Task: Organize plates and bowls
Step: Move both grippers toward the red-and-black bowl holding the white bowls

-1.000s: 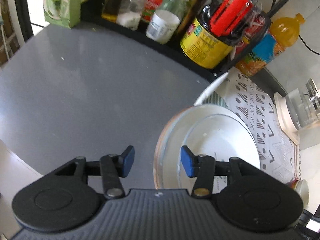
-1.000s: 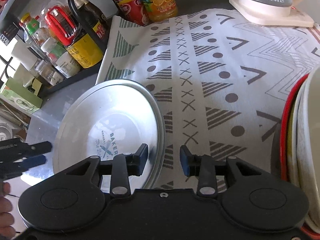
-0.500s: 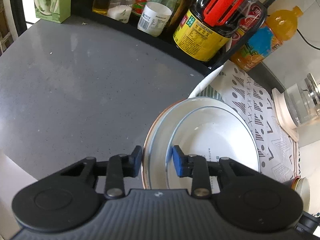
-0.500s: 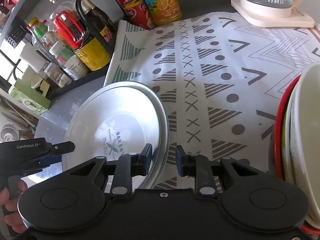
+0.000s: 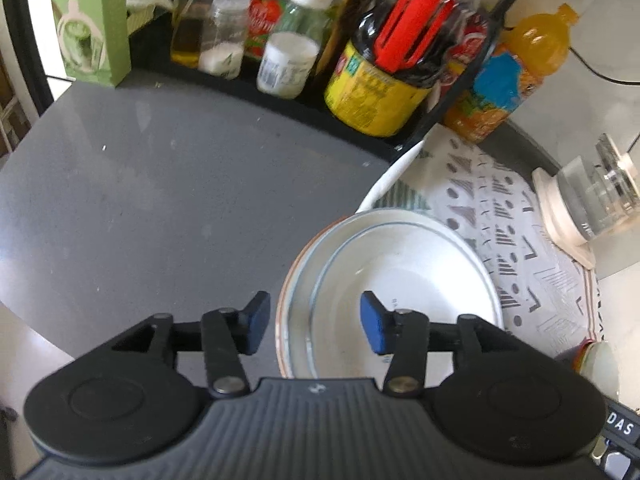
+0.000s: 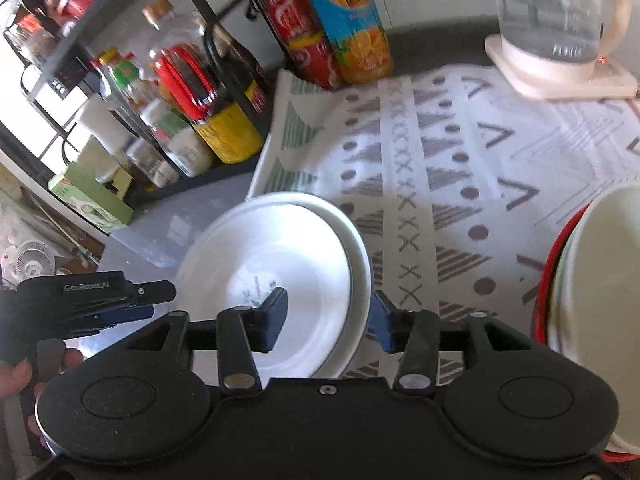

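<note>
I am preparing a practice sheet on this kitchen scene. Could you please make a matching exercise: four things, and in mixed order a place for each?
1. orange juice bottle
2. glass kettle
3. green carton
4. white round plate

a. far left end of shelf
b. on cream base
c. between both grippers
d. beside red can

Pairs: 1-d, 2-b, 3-a, 4-c

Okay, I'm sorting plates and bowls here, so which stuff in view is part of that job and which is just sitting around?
Part of the job:
- white plates, stacked, at the mat's edge
- stacked bowls on the right
- left gripper and right gripper, jaws opening, each astride the plates' rim

Just lying about:
- patterned mat
- glass kettle
- orange juice bottle
- yellow-labelled bottle
- green carton
</note>
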